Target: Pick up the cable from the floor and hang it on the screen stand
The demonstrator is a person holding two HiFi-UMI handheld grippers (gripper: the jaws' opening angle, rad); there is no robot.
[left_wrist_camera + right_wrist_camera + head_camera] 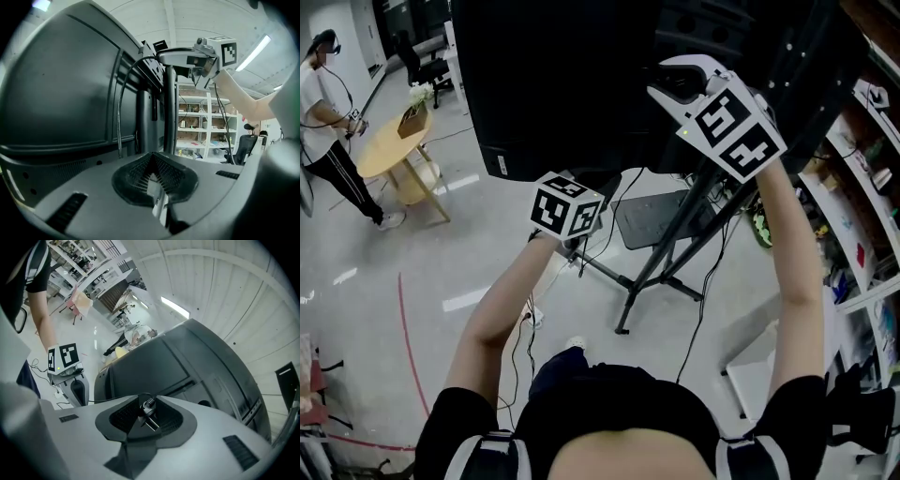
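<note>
A big black screen [562, 84] stands on a black stand with splayed legs [667, 253]. I hold both grippers raised at its back. In the right gripper view, my right gripper [149, 412] is shut on the cable's plug [148, 405], whose metal prongs show between the pads. A thin black cable [120, 112] arches from my left gripper [154, 182] up to the right gripper [199, 58] beside the stand's post [169, 112]. The left jaws stand closed on that cable. From below the left marker cube [567, 208] more cable [602, 234] hangs to the floor.
Cluttered shelves [862, 178] line the right side. A round wooden table [389, 145] and a person [323, 122] are at the far left. A red line [405, 328] curves over the floor, and a pale panel [759, 370] lies at the lower right.
</note>
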